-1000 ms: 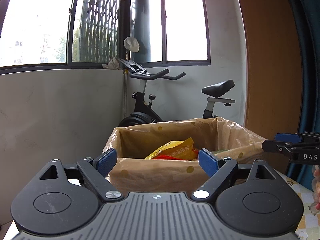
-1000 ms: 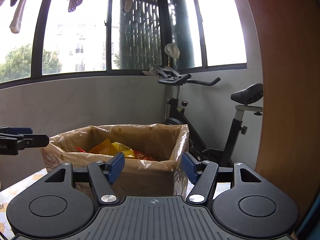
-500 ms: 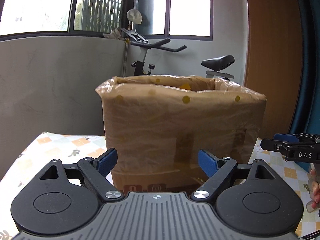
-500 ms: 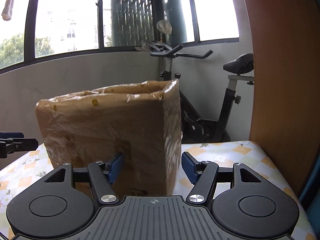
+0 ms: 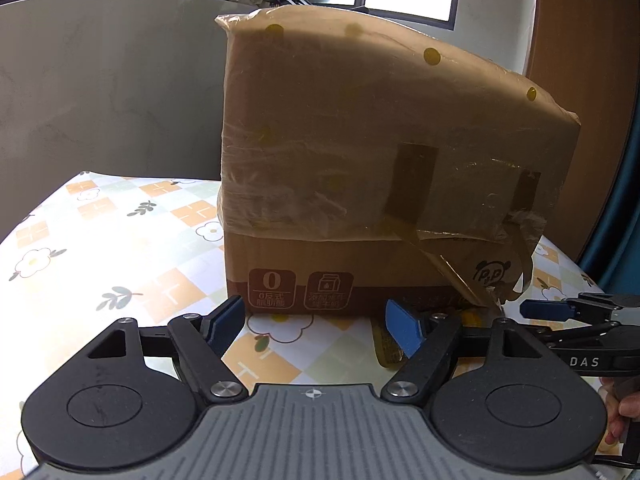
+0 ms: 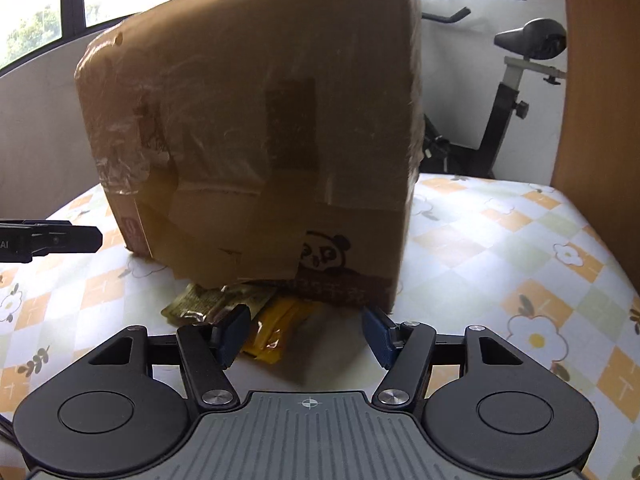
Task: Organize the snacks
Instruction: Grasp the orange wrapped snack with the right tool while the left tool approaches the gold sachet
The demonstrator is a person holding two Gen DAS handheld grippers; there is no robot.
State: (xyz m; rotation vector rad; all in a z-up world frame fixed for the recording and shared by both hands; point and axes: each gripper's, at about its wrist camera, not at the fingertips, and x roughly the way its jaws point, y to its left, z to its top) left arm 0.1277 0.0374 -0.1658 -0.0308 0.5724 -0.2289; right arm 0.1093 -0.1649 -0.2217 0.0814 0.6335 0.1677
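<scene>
A tall cardboard box [image 5: 360, 168] lined with a brown plastic bag stands on the flowered table; it also fills the right wrist view [image 6: 256, 140]. Its inside is hidden from both views. Two snack packets lie against its base: a dark olive one [image 6: 208, 304] and a yellow one [image 6: 276, 328]. My right gripper [image 6: 306, 334] is open and empty, low over the table, with the yellow packet between its fingers. My left gripper [image 5: 316, 328] is open and empty, close to the box's front. A packet edge [image 5: 386, 348] shows by its right finger.
The table has a checked, flowered cloth [image 6: 520, 248]. An exercise bike [image 6: 516, 92] stands behind the table. A wooden panel [image 6: 600, 100] rises at the right. The right gripper's finger [image 5: 560, 310] shows in the left wrist view, the left gripper's finger [image 6: 52, 238] in the right.
Both grippers have dropped from above the box rim to table level and moved closer to the box. The snacks inside went out of sight; packets at its base came into view.
</scene>
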